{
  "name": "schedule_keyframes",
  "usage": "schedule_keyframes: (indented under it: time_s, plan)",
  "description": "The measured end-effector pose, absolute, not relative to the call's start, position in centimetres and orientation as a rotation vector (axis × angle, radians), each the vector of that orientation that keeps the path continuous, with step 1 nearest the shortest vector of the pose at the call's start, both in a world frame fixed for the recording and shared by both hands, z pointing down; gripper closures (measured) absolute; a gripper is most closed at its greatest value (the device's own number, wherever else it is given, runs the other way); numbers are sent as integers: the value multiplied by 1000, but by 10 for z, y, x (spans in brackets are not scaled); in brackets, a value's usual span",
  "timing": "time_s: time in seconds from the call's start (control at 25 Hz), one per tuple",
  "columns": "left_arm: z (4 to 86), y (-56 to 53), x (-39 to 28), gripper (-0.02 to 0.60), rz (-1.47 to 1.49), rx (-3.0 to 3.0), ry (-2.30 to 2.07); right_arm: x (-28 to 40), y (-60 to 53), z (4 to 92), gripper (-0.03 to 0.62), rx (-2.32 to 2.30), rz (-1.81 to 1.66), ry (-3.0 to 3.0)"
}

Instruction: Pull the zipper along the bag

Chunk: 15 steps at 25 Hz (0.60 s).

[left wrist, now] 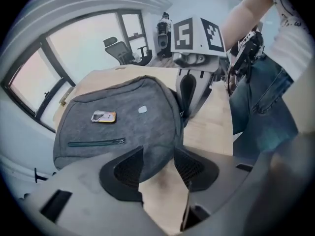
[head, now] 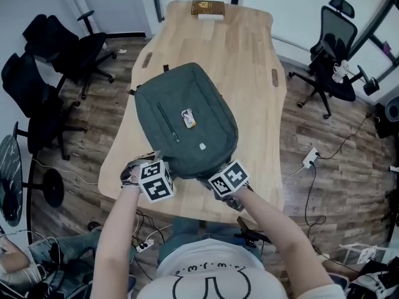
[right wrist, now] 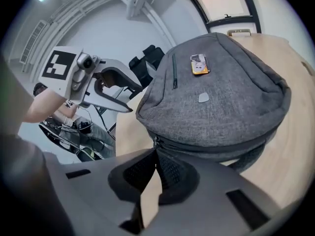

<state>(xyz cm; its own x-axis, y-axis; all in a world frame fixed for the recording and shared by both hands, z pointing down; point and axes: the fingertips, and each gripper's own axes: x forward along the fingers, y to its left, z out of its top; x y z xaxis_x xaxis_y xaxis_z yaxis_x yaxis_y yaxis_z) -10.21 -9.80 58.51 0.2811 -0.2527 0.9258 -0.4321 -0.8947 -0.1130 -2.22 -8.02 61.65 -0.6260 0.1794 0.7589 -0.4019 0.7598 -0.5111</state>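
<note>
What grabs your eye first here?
A grey backpack lies flat in the middle of a wooden table. At its near edge, the right hand-held gripper is shut on the zipper pull. The left hand-held gripper stands open over the backpack's edge.

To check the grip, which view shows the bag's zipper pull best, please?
The right gripper view: the zipper pull sits at the right gripper's shut jaws. The head view hides it under that gripper; the left gripper view shows it too small to tell.

The bag [head: 206, 98] is grey-green, the table [head: 249, 48] pale wood-grain.
</note>
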Motion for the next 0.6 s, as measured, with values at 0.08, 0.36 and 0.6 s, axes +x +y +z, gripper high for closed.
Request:
schedule_keyframes:
  time_s: [0.08, 0.36, 0.6]
  plan:
    - [587, -94, -94, 403, 1646, 2397, -675, -36, -79, 616, 540, 166, 822, -2095]
    - [617, -93, -91, 412, 1714, 2395, -770, -54, -78, 617, 534, 242, 475, -2179]
    - [624, -93, -92, 462, 1712, 2359, -742, -60, -82, 624, 533, 336, 583, -2136]
